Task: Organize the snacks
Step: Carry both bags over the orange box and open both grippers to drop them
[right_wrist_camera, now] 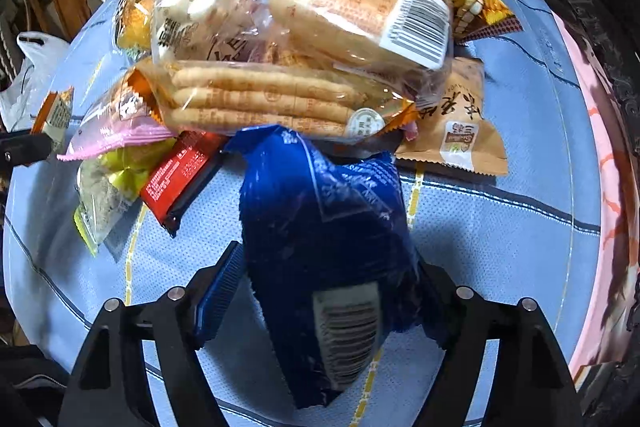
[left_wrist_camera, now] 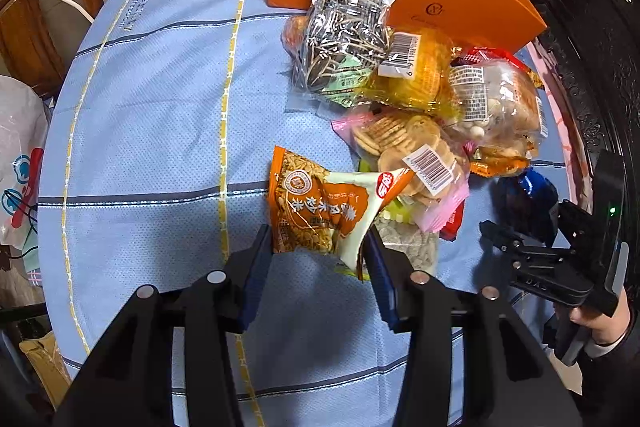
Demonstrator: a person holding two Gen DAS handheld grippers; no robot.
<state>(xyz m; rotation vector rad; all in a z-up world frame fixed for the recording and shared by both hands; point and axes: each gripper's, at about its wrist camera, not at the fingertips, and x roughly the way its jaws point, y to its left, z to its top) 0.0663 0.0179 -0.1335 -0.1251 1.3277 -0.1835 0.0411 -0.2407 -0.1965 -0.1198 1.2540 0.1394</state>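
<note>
Two claws each clamp a packet: left claw [left_wrist_camera: 320,247] on the orange packet [left_wrist_camera: 320,211], right claw [right_wrist_camera: 332,279] on the blue packet [right_wrist_camera: 324,227], beside the snack pile [right_wrist_camera: 304,39] on the table [left_wrist_camera: 152,115].

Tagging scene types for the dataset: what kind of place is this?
Likely a home dining room: a round table under a blue checked tablecloth, a carved wooden chair beside it, and a plastic shopping bag.

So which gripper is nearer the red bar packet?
Right. The right gripper, shut on the blue bag, sits just beside the red packet. The left gripper, holding the orange bag, is across the pile's near edge from it.
</note>
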